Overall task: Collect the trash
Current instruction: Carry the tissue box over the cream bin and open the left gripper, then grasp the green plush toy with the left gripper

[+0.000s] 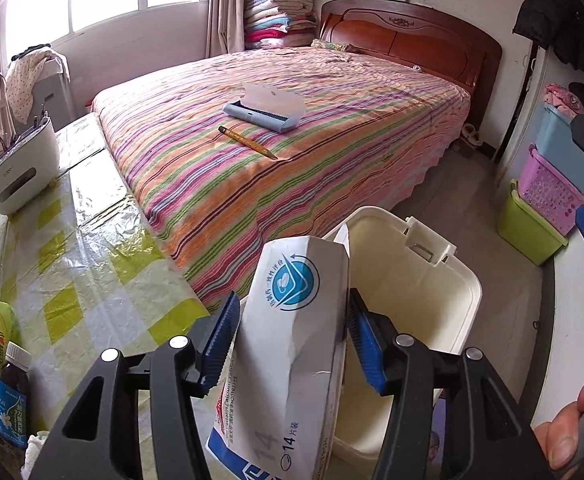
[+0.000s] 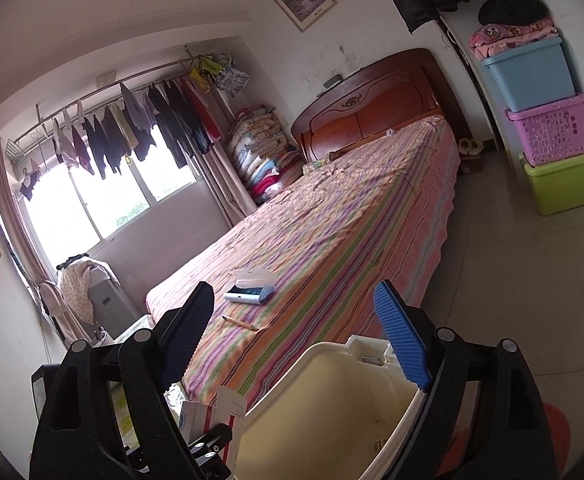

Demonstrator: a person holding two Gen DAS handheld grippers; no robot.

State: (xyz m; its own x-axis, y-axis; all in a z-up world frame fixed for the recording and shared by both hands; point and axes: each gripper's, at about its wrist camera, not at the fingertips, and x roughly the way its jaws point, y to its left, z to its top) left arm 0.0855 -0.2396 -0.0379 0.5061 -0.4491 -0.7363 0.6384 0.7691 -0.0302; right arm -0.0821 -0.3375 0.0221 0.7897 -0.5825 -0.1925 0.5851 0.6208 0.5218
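Left wrist view: the left gripper (image 1: 292, 340) stands parted around a crumpled white medicine box (image 1: 292, 344), printed in blue. A gap shows at the left pad; whether the right pad touches the carton I cannot tell. The box hangs at the near-left rim of the open cream plastic bin (image 1: 412, 280), smooth-walled; its lower end is cut off by the frame. Beyond lies the striped bedspread (image 1: 332, 140) with a pencil (image 1: 247, 142) and a pale blue case (image 1: 263, 112).

Right wrist view: the right gripper (image 2: 292, 336) is spread wide with nothing between its ribbed pads, above the bin (image 2: 312, 412). The box (image 2: 227, 404) peeks out at the bin's left edge, mostly hidden.
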